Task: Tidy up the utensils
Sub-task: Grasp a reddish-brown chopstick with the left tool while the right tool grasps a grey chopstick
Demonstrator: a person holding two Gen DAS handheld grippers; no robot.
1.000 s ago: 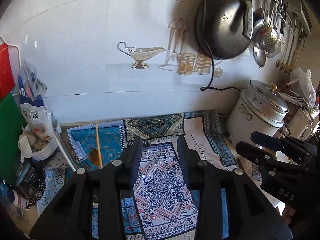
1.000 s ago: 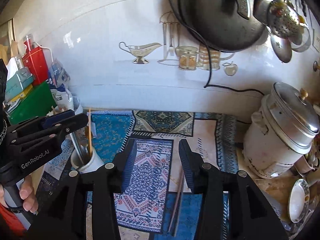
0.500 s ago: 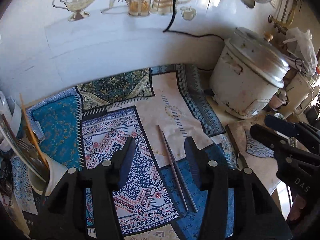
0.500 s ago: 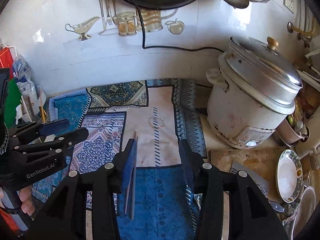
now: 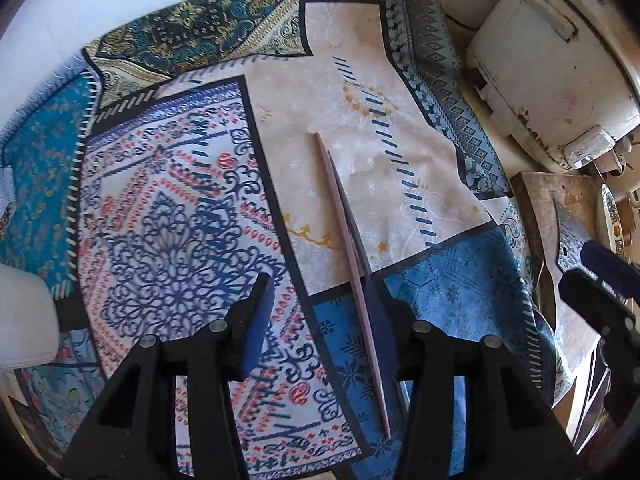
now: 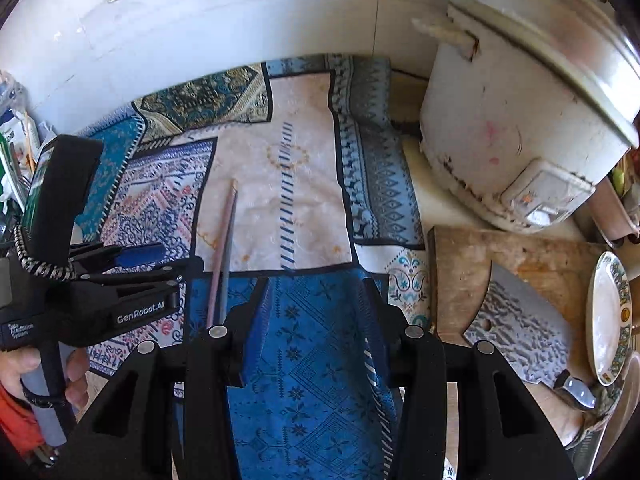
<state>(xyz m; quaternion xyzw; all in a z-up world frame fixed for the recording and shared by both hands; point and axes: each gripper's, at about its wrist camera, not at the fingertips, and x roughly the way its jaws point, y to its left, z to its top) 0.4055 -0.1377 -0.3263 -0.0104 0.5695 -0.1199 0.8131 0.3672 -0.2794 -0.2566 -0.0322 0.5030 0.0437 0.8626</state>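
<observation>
A pair of long chopsticks [image 5: 347,232] lies side by side on the patterned cloth [image 5: 168,208]; it also shows in the right wrist view [image 6: 225,240]. My left gripper [image 5: 320,300] is open and empty, low over the cloth, with the chopsticks' near part running between its fingers, close to the right finger [image 5: 378,312]. My right gripper [image 6: 312,300] is open and empty over the blue patch of cloth, just right of the chopsticks. The left gripper also shows at the left of the right wrist view [image 6: 160,260].
A white rice cooker [image 6: 516,120] stands at the right. A wooden cutting board [image 6: 520,264] with a cleaver [image 6: 520,328] lies in front of it, next to a plate [image 6: 610,316]. A white holder [image 5: 24,320] stands at the left edge. The wall is behind.
Both grippers have tilted down and moved forward toward the cloth. The left gripper has come over the chopsticks; the holder with utensils has slid out to the left edge.
</observation>
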